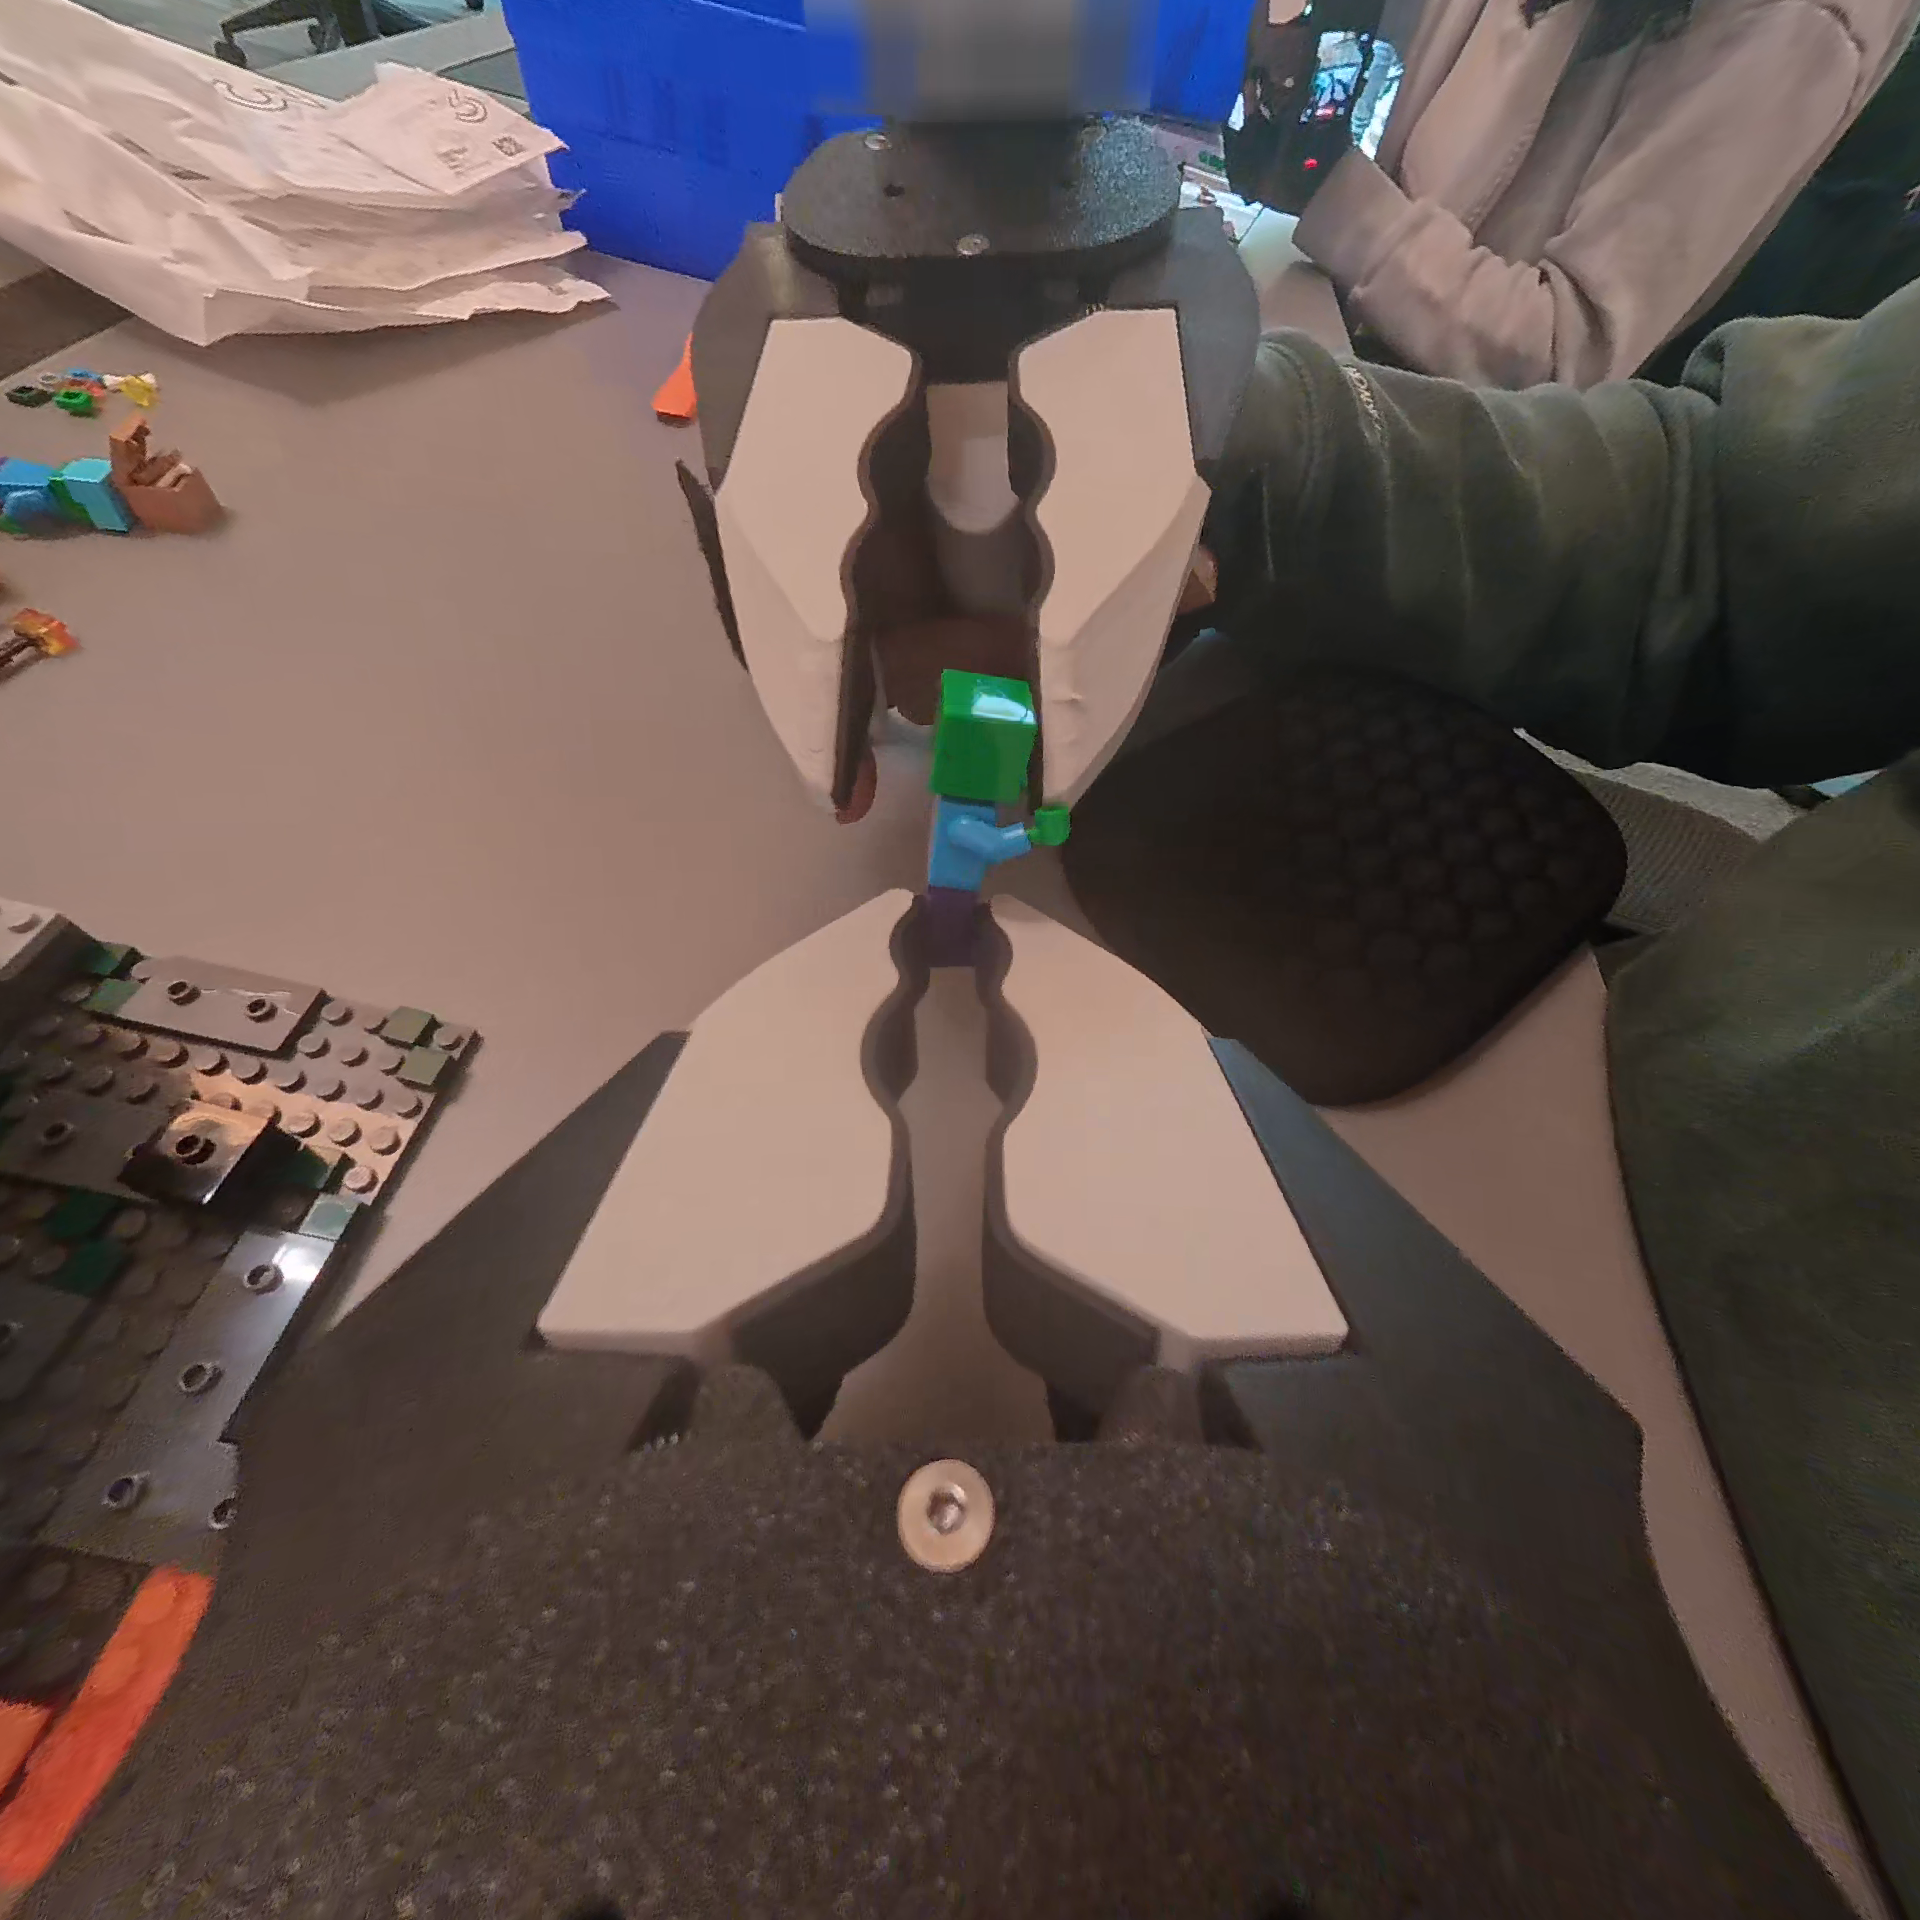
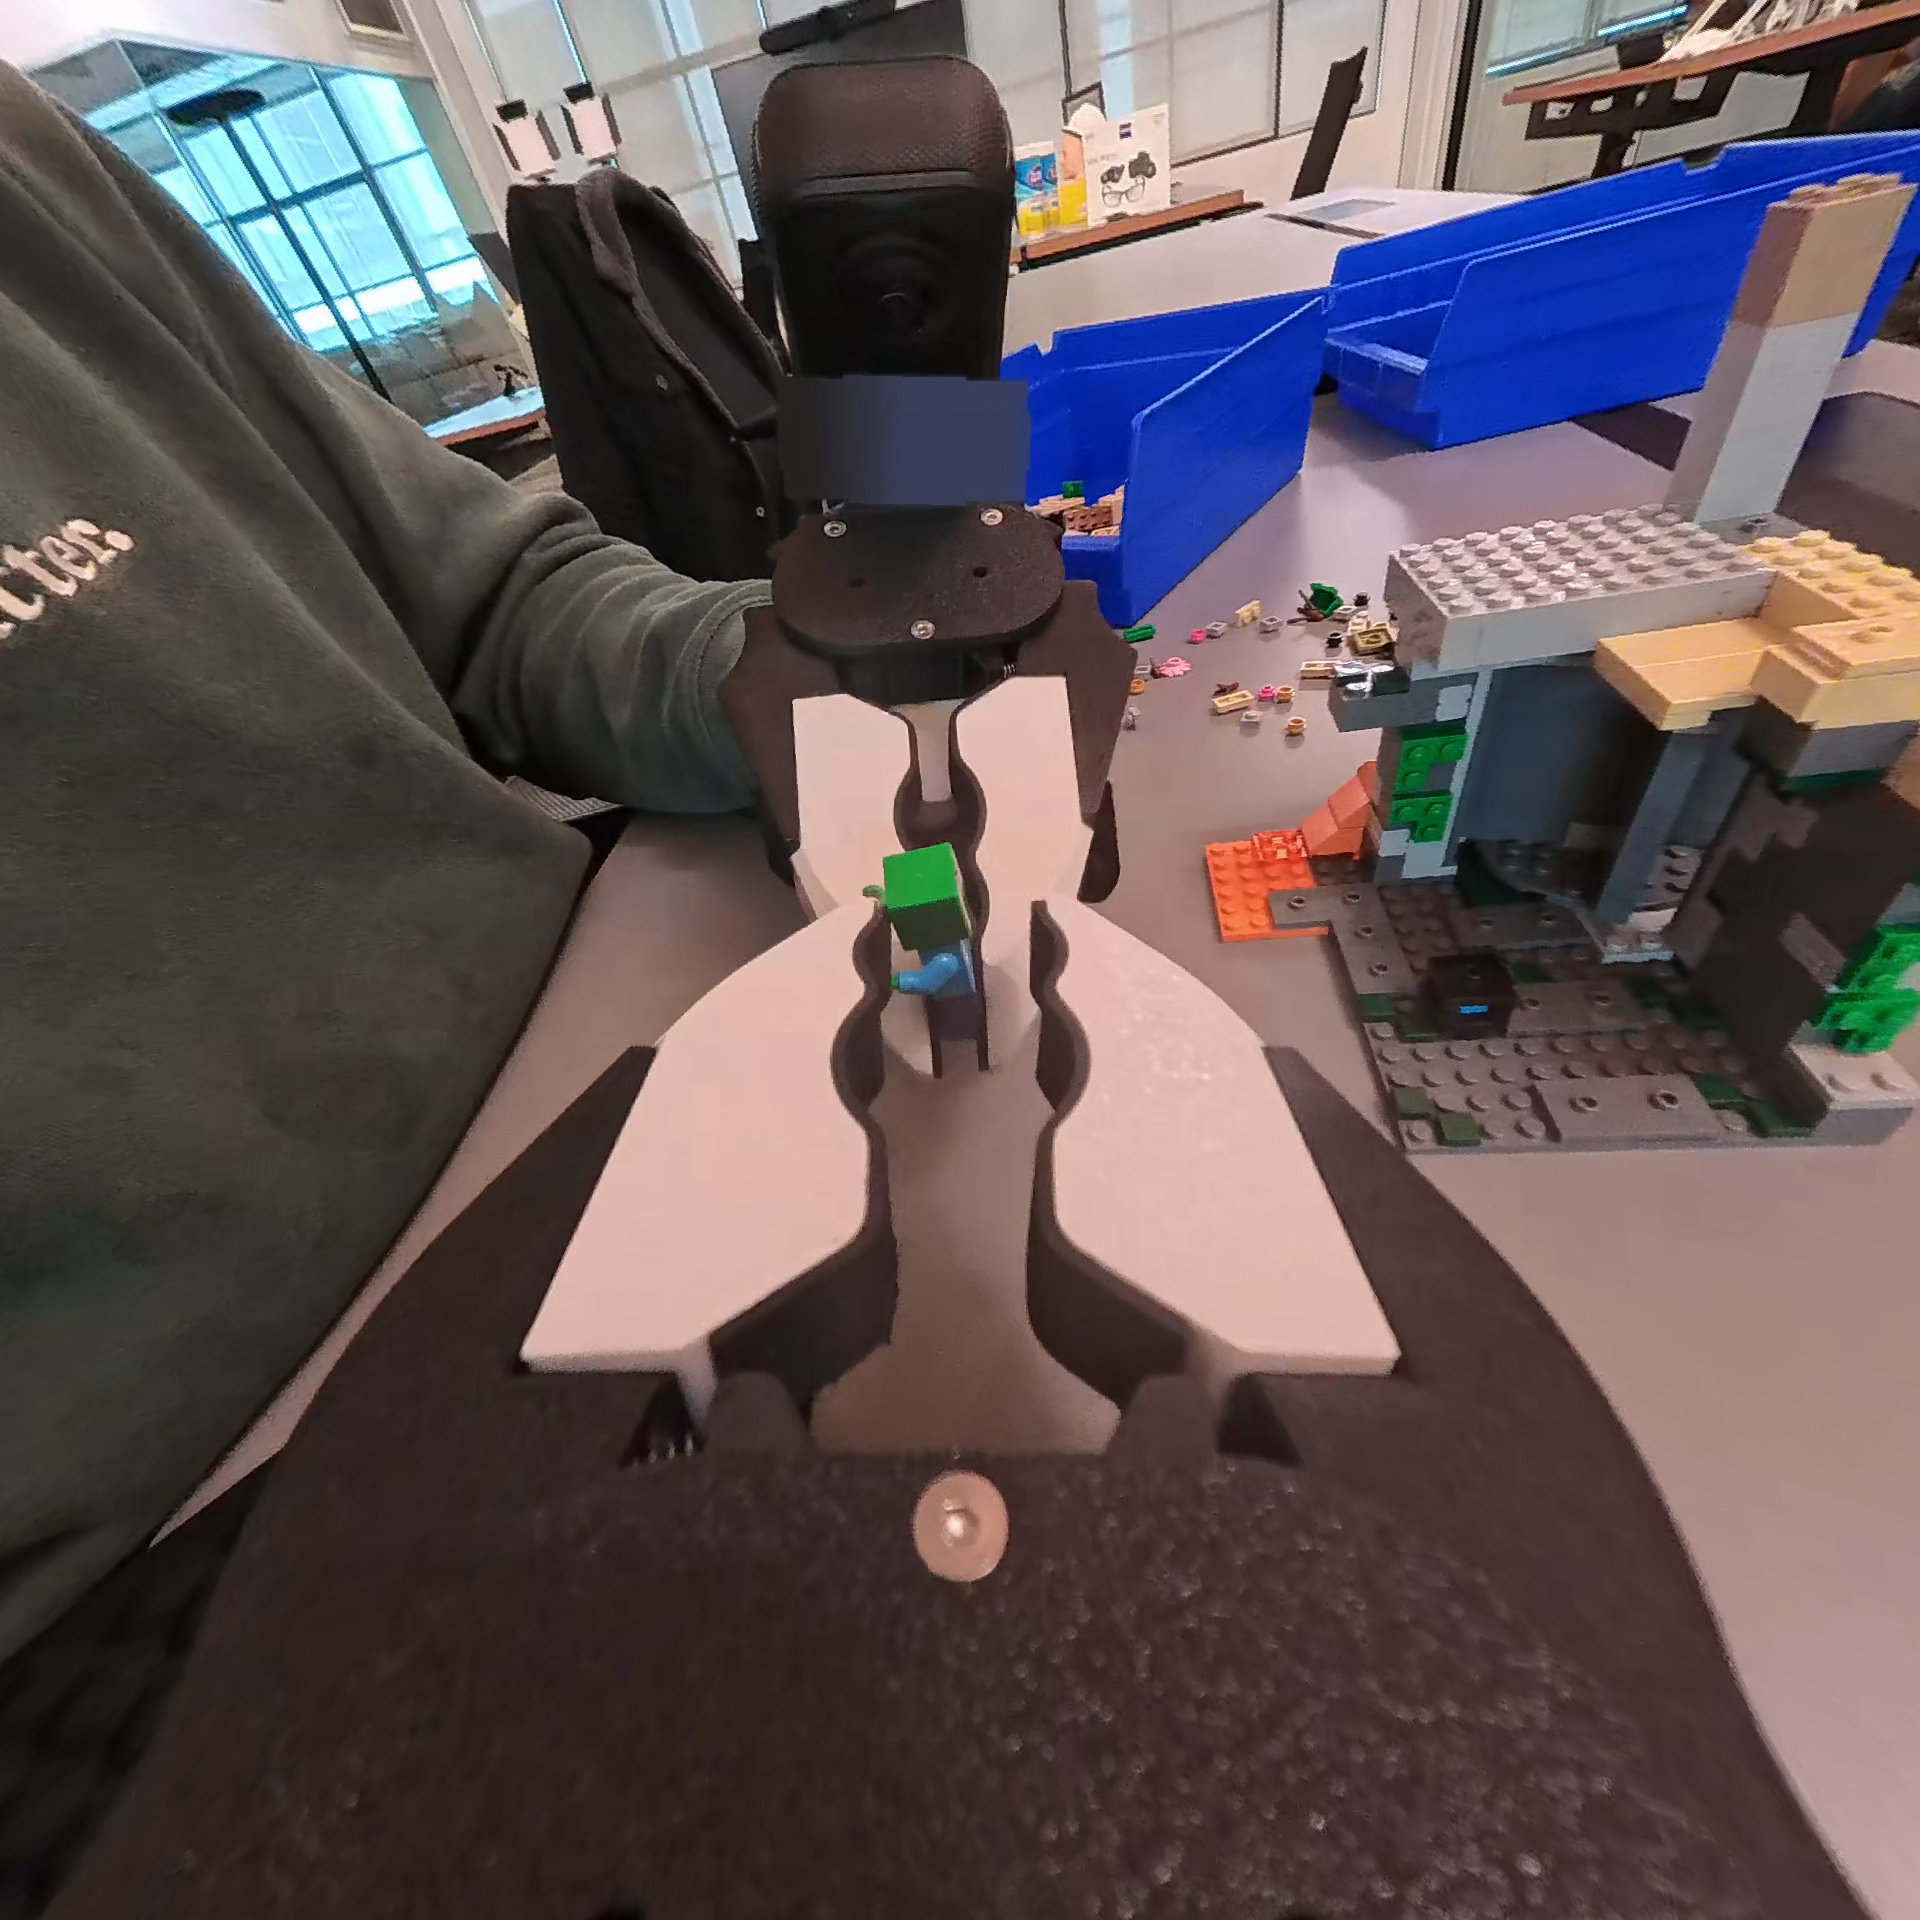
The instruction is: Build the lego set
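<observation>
The left gripper (image 1: 948, 930) has its jaws clamped on the dark purple legs of a small block-headed figure (image 1: 977, 790), right at the jaw tips, so the blue torso and green head stand clear beyond them. Facing it, the right gripper (image 2: 945, 956) has its jaws apart around the same figure (image 2: 935, 935), with a gap showing on either side; neither of its fingers (image 2: 1143, 1091) visibly presses on it.

The hold is narrow and sits at the very tips. If the right jaws close off-centre on the head or the outstretched arm, the figure could probably twist out of the left jaws or come apart at the waist. Beyond the jaws, a brick building (image 2: 1610, 831) stands on the bench (image 2: 1558, 1351); a dropped figure might fall among the loose small pieces (image 2: 1268, 665) farther off.
</observation>
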`<state>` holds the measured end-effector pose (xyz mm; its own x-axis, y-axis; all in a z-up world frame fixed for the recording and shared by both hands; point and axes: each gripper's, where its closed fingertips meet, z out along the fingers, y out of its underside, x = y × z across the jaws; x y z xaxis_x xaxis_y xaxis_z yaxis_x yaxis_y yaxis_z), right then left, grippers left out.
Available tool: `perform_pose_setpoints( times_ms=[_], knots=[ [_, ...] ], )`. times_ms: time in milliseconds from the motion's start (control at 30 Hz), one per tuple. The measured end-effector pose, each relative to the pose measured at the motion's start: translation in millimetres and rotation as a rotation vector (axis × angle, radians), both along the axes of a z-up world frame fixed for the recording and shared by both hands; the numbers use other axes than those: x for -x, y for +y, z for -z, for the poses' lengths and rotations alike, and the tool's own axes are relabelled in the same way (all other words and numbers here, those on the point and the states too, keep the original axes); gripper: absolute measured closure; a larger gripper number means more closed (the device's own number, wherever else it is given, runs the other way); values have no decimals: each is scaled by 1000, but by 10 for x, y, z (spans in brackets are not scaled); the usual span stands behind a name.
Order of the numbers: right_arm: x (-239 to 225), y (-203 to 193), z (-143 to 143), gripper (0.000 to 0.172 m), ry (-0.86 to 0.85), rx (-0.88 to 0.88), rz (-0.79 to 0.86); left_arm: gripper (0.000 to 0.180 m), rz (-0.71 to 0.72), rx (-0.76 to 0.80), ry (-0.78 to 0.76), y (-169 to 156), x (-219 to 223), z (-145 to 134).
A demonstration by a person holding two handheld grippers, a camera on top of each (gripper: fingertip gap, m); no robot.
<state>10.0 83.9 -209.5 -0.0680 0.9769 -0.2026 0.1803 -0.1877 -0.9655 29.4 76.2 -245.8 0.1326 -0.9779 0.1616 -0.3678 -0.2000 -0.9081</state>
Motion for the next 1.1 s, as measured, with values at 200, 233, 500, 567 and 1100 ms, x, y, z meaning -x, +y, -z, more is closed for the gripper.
perform_pose_setpoints(
  times_ms=[200,233,500,567,1100],
  knots=[
    [13,-76,17,159,-5,-20,-38,173,14,5,13,-25,-13,35],
    [14,-71,17,159,-6,-21,-35,173,13,8,11,-22,-11,32],
    [-12,-70,8,142,-16,-7,-39,173,7,33,-13,-4,3,13],
    [-8,-79,37,138,-36,-14,-42,173,14,29,-15,-18,-4,11],
    [-217,102,56,153,-88,-18,19,146,-49,-25,2,63,-24,52]
  ],
)
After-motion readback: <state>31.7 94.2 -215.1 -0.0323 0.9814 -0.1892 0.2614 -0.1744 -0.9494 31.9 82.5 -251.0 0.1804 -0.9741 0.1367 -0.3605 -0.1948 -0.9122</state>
